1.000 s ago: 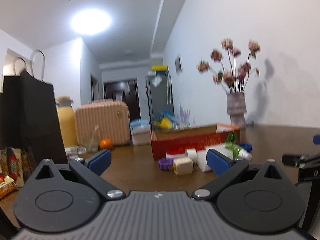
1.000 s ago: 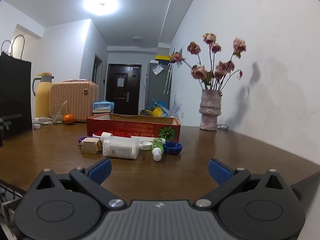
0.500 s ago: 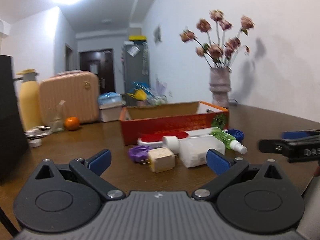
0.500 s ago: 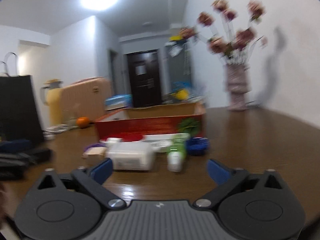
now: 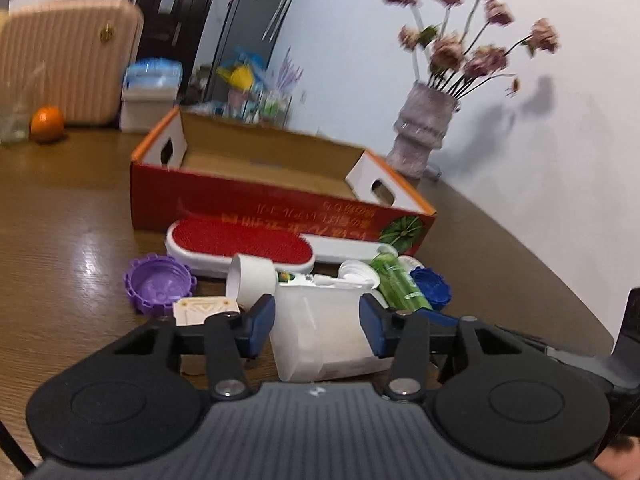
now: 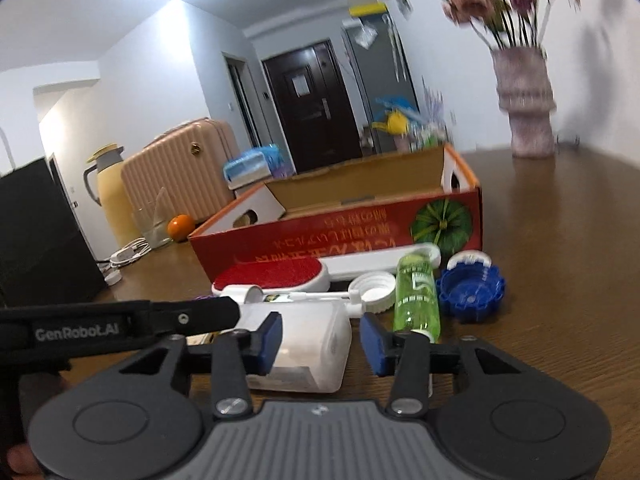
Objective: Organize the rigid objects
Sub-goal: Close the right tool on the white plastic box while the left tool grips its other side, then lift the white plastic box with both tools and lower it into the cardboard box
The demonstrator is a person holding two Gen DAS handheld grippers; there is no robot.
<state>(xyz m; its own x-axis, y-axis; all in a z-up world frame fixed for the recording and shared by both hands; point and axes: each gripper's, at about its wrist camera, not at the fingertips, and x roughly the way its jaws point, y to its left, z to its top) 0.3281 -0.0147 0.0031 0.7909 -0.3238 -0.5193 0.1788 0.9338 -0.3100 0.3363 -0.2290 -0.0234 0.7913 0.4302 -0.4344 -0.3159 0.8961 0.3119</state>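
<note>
The left gripper (image 5: 317, 323) is reaching low over the worktop (image 5: 72, 216), its blue fingers (image 5: 260, 322) sitting narrow on both sides of the white bottle (image 5: 320, 332), right against it. The right gripper (image 6: 320, 338) is sitting low too, fingers (image 6: 269, 338) partly open, one on that bottle's (image 6: 304, 344) end. The red box (image 5: 280, 204) is lying just behind.

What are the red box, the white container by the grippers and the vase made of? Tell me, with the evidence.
Red box: printed cardboard; raw brown inside, cut handle holes.
White container: translucent plastic, likely; milky, light passes through.
Vase: probably ceramic or stone; matte, ridged, mottled pink. Blur leaves this uncertain.
</note>
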